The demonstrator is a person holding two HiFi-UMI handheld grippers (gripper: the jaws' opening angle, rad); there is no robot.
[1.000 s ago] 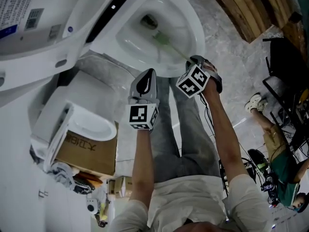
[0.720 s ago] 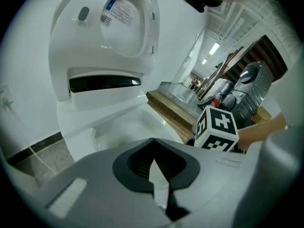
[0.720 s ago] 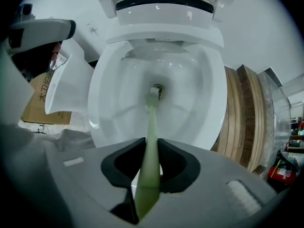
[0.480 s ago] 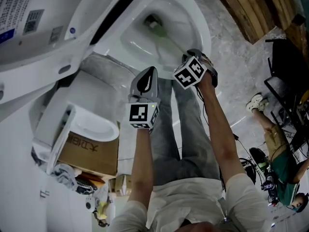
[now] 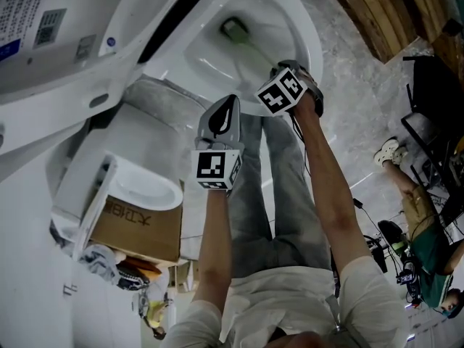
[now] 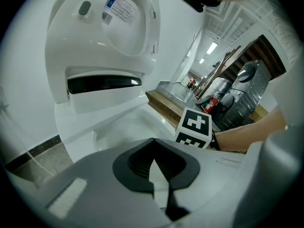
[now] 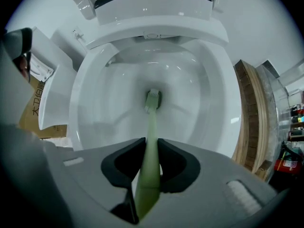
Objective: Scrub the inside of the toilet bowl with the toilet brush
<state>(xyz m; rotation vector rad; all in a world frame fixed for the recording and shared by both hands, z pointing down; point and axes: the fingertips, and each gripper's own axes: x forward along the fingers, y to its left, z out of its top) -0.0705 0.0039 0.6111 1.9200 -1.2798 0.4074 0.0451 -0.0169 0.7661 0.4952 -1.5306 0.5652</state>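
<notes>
right gripper (image 7: 152,145): fingers clenched on the pale green handle of the toilet brush (image 7: 151,122), which fills the gap between them.
left gripper (image 6: 154,140): fingers pressed together with nothing between them (held outside the bowl, just beside its rim in the head view).
brush axis: in the right gripper view the long axis runs from the bottom centre of the frame straight up to the middle. The head points away from the fingers, down into the dark outlet at the bottom of the toilet bowl (image 7: 95,103). In the head view it slants from the gripper up and left.
marker cube (image 6: 194,126): black-and-white square pattern, no letters.
lid (image 6: 71,42): raised upright at upper left of the left gripper view.
sticker (image 6: 118,6): blue header over fine print, too small to read.
cardboard box (image 5: 138,227): lower left of the head view, beside the toilet; dark printed characters on its side, not clear enough to read.
red fire extinguisher (image 7: 287,158): right edge of the right gripper view, print illegible.
</notes>
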